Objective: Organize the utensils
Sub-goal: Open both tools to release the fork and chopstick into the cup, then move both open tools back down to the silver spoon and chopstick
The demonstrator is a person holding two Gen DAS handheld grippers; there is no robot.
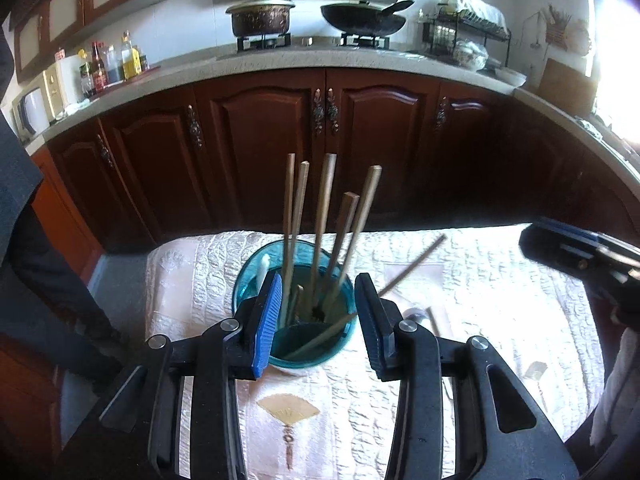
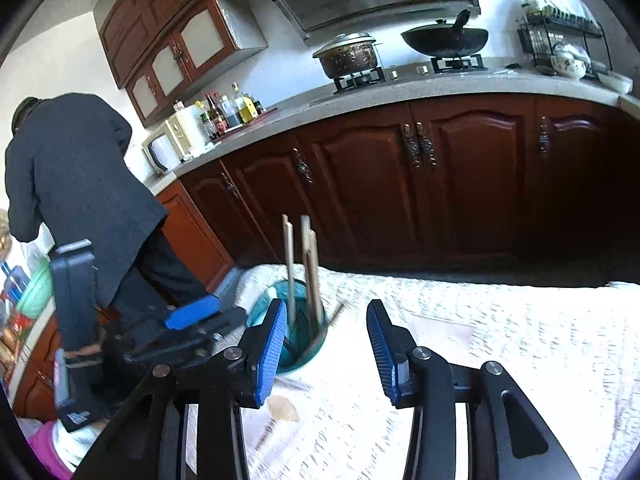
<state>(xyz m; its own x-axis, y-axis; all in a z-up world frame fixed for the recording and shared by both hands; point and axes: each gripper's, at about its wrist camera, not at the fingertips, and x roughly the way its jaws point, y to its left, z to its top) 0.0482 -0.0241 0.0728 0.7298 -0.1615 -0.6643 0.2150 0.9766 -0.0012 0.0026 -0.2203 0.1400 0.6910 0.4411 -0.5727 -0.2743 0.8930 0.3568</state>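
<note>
A teal glass cup (image 1: 244, 284) stands on the white quilted cloth (image 1: 500, 300) and holds several wooden chopsticks (image 1: 324, 220) upright, plus a white handle (image 1: 264, 268). My left gripper (image 1: 320, 314) hangs open just in front of the cup with nothing between its blue pads. One loose chopstick (image 1: 416, 264) lies on the cloth to the right of the cup, and a metal spoon (image 1: 414, 314) lies beside my right finger. My right gripper (image 2: 328, 332) is open and empty over the cloth (image 2: 480, 340), to the right of the cup (image 2: 316, 346) and its chopsticks (image 2: 310, 272). The left gripper (image 2: 192, 316) appears at the left of that view.
Dark wood cabinets (image 1: 264, 148) run under a grey counter bearing a pot (image 1: 260, 16), a wok (image 1: 364, 20), bottles (image 1: 112, 64) and a dish rack (image 1: 464, 28). A person in a dark coat (image 2: 80, 184) stands at the counter, left of the table.
</note>
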